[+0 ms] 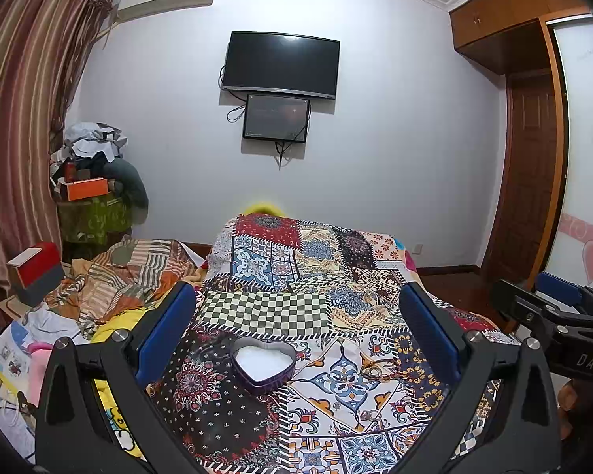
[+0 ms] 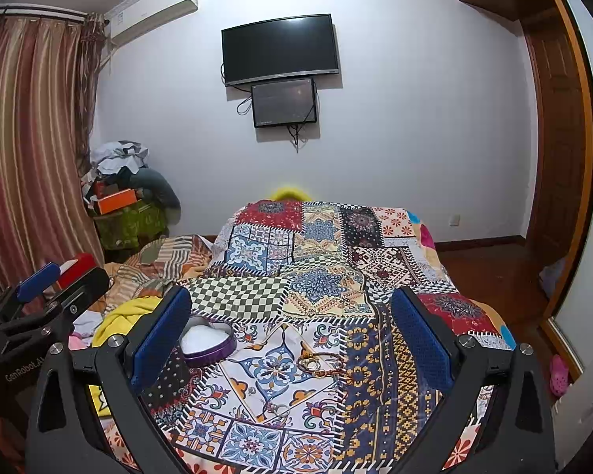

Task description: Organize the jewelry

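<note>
Hovering apart, both claws agape — left claw (image 1: 296, 339) over heart tin (image 1: 264, 364), bracelets (image 2: 322, 363) nr right claw (image 2: 290, 339)

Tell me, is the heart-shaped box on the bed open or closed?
Open. The heart-shaped box has no lid on it, and its white lining shows inside the purple wall. No jewelry is visible in it.

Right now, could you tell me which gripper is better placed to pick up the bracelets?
Probably the right gripper: open, with the bracelets lying between its jaws. The left gripper frames the heart-shaped tin instead.
</note>
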`<state>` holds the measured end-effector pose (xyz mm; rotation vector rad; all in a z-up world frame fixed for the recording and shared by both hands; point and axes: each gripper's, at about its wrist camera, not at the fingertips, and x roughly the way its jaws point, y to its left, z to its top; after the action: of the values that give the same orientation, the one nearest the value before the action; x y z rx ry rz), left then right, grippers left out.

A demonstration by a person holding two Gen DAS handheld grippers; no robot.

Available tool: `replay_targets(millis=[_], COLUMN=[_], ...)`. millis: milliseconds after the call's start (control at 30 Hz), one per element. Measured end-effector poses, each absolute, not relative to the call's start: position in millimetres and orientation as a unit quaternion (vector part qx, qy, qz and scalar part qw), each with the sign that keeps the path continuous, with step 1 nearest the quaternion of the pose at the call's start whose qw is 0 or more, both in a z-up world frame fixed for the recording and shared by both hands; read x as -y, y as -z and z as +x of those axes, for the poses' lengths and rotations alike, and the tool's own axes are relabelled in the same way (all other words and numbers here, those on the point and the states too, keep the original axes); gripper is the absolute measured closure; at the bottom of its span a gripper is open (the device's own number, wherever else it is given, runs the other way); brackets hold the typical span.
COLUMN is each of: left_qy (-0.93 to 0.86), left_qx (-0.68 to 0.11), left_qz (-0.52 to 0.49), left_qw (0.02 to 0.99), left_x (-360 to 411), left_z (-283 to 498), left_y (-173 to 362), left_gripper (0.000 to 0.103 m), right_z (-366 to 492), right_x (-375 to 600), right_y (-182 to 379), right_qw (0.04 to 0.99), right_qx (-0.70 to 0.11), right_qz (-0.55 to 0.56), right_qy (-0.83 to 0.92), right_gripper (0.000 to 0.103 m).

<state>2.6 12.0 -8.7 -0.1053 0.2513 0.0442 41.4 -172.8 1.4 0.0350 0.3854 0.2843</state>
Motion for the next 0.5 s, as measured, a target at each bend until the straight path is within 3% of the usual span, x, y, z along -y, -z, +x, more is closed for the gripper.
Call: replay_targets(millis=[500], left_qy=[-0.022], left_qx=[-0.127], left_qz=[-0.052], left_qw=[0.990], left_x=[-11.3], left_z=[5.3], left_y=[10.8], left_gripper=[0.000], right_z=[47.4], right_x=[175.6], right_y=[1.6], right_qw=[0.971], right_qx=[-0.195], right_qz=[0.017], right_qy=[-0.137], right_gripper=[0.003])
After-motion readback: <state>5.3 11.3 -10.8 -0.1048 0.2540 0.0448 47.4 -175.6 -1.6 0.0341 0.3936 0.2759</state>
